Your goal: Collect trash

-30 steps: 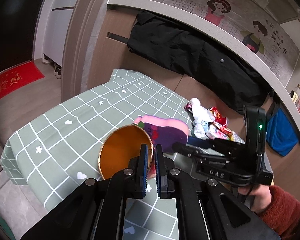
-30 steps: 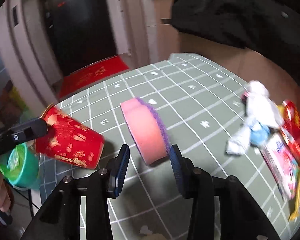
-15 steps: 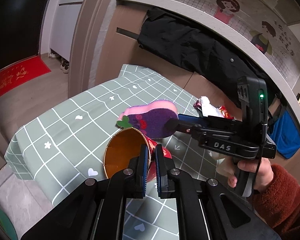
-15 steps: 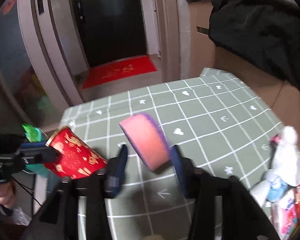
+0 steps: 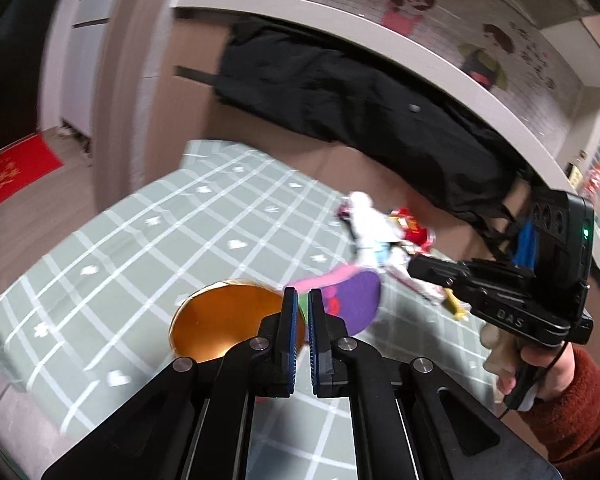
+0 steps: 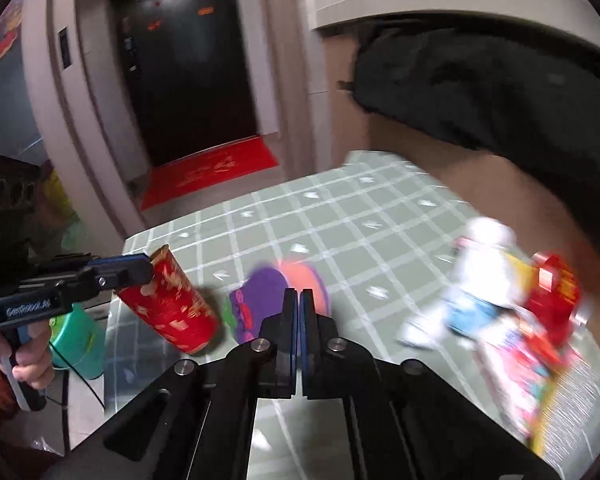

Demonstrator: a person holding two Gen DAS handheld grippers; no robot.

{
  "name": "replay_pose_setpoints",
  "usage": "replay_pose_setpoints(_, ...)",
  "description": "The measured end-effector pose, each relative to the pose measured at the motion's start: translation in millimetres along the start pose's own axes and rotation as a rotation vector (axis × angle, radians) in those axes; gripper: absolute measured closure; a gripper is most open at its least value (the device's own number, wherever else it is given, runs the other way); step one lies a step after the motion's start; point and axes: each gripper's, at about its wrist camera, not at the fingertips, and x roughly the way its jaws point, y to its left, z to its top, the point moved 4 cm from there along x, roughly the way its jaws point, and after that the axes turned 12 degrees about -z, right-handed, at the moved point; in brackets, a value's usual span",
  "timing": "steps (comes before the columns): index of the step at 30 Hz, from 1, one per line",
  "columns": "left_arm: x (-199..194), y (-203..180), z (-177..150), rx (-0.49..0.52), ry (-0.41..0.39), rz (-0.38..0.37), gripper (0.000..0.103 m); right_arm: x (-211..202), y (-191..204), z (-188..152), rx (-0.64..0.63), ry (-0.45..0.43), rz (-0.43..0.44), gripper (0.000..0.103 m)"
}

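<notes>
My left gripper point(image 5: 303, 298) is shut on the rim of a red paper cup point(image 5: 228, 326) with a gold inside; the cup point(image 6: 168, 300) hangs tilted above the table's left edge in the right wrist view, pinched by the left gripper point(image 6: 142, 270). My right gripper point(image 6: 299, 298) is shut with nothing between its jaws. A pink and purple sponge point(image 6: 278, 300) lies on the green checked tablecloth point(image 6: 340, 216) just beyond it; it also shows in the left wrist view point(image 5: 350, 294). A pile of wrappers and tissue point(image 6: 500, 292) lies at the right.
A black coat point(image 5: 360, 112) hangs over the counter behind the table. A green bin point(image 6: 78, 340) stands on the floor left of the table. A red doormat point(image 6: 212, 168) lies at the dark door. The person's right hand point(image 5: 540, 368) holds the other gripper.
The right gripper let go of the sponge and shut; the sponge now lies on the cloth. The left gripper still holds the cup and has shifted slightly.
</notes>
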Motion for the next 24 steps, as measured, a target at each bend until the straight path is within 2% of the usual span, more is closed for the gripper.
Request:
replay_pose_setpoints(4,16.2,-17.6,0.9,0.027,0.01,-0.019,0.098,-22.6,-25.7,-19.7,0.019,0.021,-0.005,0.101)
replay_pose_setpoints(6,21.6,-21.2,0.3,0.03,0.016,-0.013,0.098,-23.5,-30.5,-27.8,0.004,0.04,-0.007,0.089)
replay_pose_setpoints(8,21.0,-19.9,-0.4,0.035,0.018,0.008,0.098,-21.5,-31.6,-33.8,-0.017,0.048,0.007,0.062)
replay_pose_setpoints(12,1.2,-7.2,3.3,0.026,-0.007,0.047,0.098,-8.3,-19.6,-30.5,-0.085,0.027,0.021,0.061)
replay_pose_setpoints(17,-23.0,6.6,9.2,-0.016,-0.027,0.04,0.095,28.4,-2.4,-5.0,-0.165,0.035,0.047,0.06)
replay_pose_setpoints(18,-26.5,8.6,9.0,-0.021,-0.034,0.045,0.092,36.7,-1.5,-0.4,-0.158,0.043,0.064,0.059)
replay_pose_setpoints(20,-34.2,14.7,7.5,-0.03,-0.046,0.062,0.079,57.4,2.7,7.5,-0.148,0.07,0.092,0.057)
replay_pose_setpoints(22,-38.4,23.1,5.7,-0.054,-0.046,0.076,0.062,75.2,5.4,11.1,-0.152,0.081,0.078,0.057)
replay_pose_setpoints(24,-39.8,32.0,3.7,-0.091,-0.037,0.072,0.058,91.2,4.8,10.1,-0.164,0.095,0.04,0.057)
